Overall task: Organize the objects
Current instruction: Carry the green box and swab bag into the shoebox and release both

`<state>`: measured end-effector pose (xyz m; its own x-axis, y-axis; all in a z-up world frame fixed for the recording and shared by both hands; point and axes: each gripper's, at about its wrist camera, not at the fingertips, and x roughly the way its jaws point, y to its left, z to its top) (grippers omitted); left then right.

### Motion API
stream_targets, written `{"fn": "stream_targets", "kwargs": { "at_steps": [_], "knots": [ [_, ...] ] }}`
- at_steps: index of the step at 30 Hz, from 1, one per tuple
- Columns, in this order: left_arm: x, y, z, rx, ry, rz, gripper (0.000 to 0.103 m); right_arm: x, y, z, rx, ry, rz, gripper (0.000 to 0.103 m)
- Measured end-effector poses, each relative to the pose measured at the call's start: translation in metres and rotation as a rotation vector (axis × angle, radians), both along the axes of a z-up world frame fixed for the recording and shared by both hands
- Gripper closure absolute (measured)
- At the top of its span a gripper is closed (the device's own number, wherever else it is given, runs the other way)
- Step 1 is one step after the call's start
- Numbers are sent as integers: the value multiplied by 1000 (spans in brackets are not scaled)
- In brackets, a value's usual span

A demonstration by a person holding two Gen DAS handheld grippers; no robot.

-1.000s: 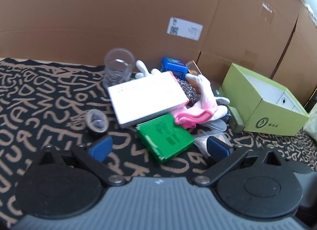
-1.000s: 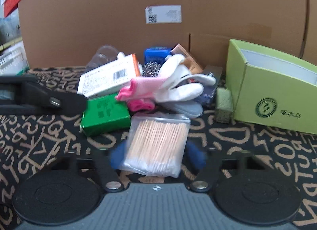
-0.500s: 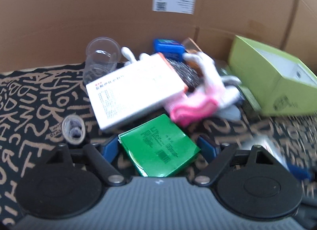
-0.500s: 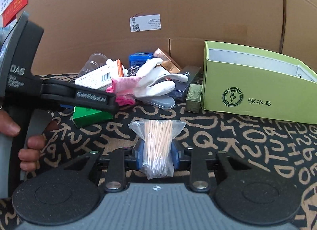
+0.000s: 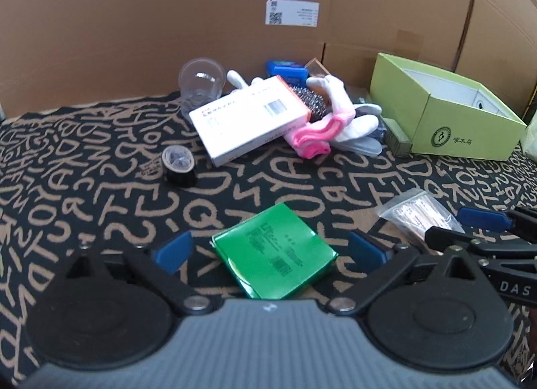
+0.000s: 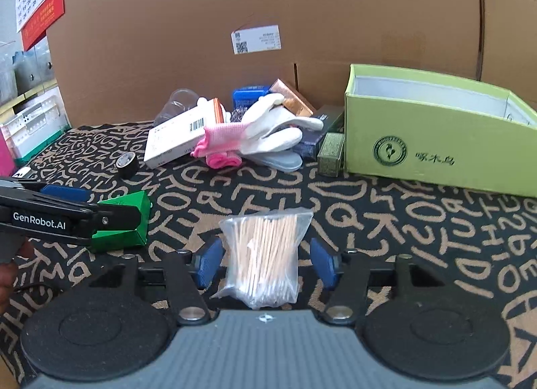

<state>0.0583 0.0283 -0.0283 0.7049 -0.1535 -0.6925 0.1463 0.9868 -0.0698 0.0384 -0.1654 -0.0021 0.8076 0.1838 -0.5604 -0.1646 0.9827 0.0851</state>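
Left wrist view: the left tool [image 5: 270, 249] stands wide, its blue pads clear of the green box [image 5: 274, 260] that lies flat between them on the letter-patterned surface [image 5: 84, 167]; its jaws have just been opening a little. At 2 o'clock from the green box lies a clear bag of cotton swabs [image 5: 418, 216], with the right tool [image 5: 466, 223] reaching in from 3 o'clock around it. At 11 o'clock stands a black tape roll [image 5: 179, 166]. At 12 o'clock is the pile: a white medicine box [image 5: 248, 122], a clear plastic cup [image 5: 200, 85], white gloves with pink cuffs [image 5: 330, 120] and a blue box [image 5: 287, 71]. At 1 o'clock sits the open light-green box [image 5: 446, 120] against the cardboard wall [image 5: 167, 20].

Right wrist view: the right tool [image 6: 266, 263] is half open and its jaws have just been opening; the bag of cotton swabs [image 6: 265, 255] rests on the surface [image 6: 419, 221] between the pads, with a gap showing on each side. At 9 o'clock the left tool [image 6: 84, 203] straddles the green box [image 6: 124, 223]. The tape roll [image 6: 127, 164] is at 11 o'clock, the gloves [image 6: 265, 134] and medicine box [image 6: 178, 139] at 12 o'clock, and the light-green box [image 6: 433, 141] at 2 o'clock with a small olive tin [image 6: 330, 154] just beside its left wall.
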Motion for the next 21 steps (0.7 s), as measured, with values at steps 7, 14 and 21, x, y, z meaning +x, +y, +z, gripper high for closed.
{"fn": "stream_targets", "kwargs": {
  "at_steps": [7, 14, 21],
  "knots": [
    [10, -1, -7, -36, 31, 26, 17, -1, 0, -3, -15, 7, -4, 41],
    [15, -9, -9, -9, -6, -28, 25, 4, 3, -9, -19, 26, -7, 45],
    [12, -11, -18, 35, 3, -56, 28, 6, 6, -14, -36, 24, -7, 58]
  ]
}}
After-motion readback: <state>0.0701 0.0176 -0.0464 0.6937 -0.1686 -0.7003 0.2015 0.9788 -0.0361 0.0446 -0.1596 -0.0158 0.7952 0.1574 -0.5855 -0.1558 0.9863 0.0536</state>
